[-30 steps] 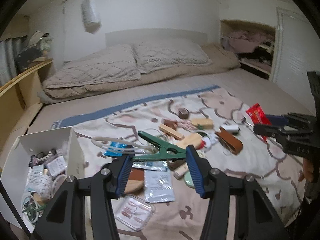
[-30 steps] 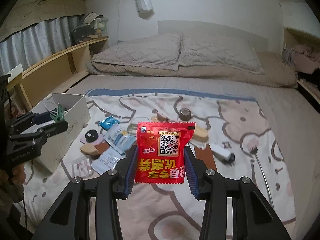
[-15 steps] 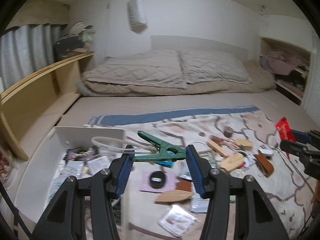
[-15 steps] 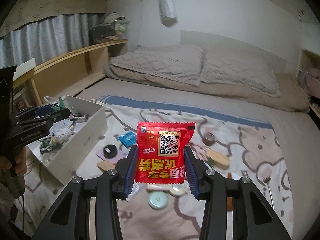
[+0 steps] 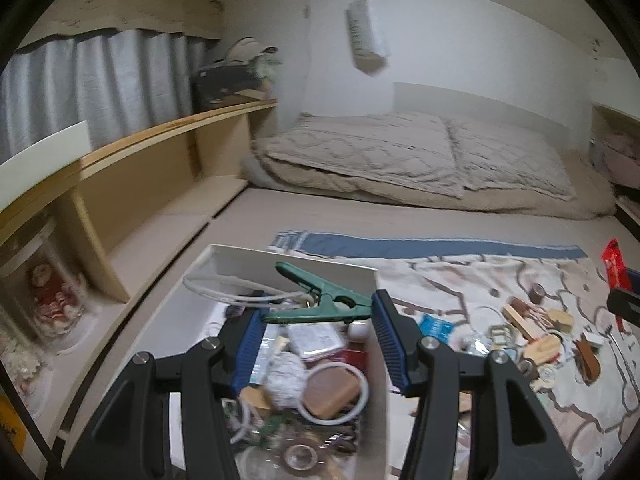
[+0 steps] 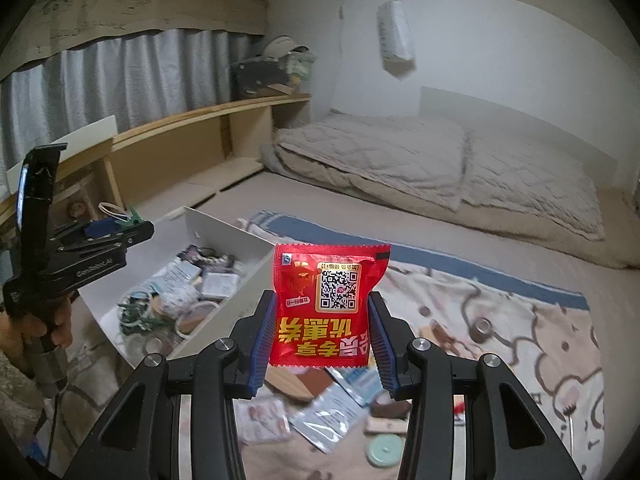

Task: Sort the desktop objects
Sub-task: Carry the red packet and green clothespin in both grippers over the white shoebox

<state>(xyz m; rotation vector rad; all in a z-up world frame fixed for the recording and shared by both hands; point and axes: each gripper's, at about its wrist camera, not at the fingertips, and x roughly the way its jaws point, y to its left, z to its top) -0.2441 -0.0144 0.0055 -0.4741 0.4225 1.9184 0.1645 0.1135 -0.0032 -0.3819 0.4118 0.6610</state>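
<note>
Clip: a green clothes clip point(image 5: 320, 307) with a loop of white cord point(image 5: 224, 290) on it sits crosswise between the blue pads of the left hand-held gripper point(image 5: 318, 338), pinched narrow, its tail sticking out past the left pad.
Why held so: the grip is on the clip's thick body, so the cord hangs free and does not snag the pads.
Box: a white box point(image 5: 294, 264) lies straight below and ahead of the left hand-held gripper, already full of small odds and ends; the clip hangs over its open top, so dropping it in looks like the step in hand.
Packet: a red snack packet point(image 6: 325, 306) stands upright in the right hand-held gripper point(image 6: 322, 334), squeezed at its lower sides, print upside down toward the camera.
Why held so: pinching the lower half keeps the thin pouch from folding over while it is carried.
Packet's place: it is above the blanket point(image 6: 520, 308), with the box off to the left of it and a little ahead, not yet over the opening.
Left behind: packets, wooden bits and a round green lid point(image 6: 386, 450) lie on the blanket beneath and to the right of the right hand-held gripper, unsorted.
Person: a hand point(image 6: 38, 330) grips the left tool's handle at the far left.
Risk: the cord could catch on the box wall on release.
</note>
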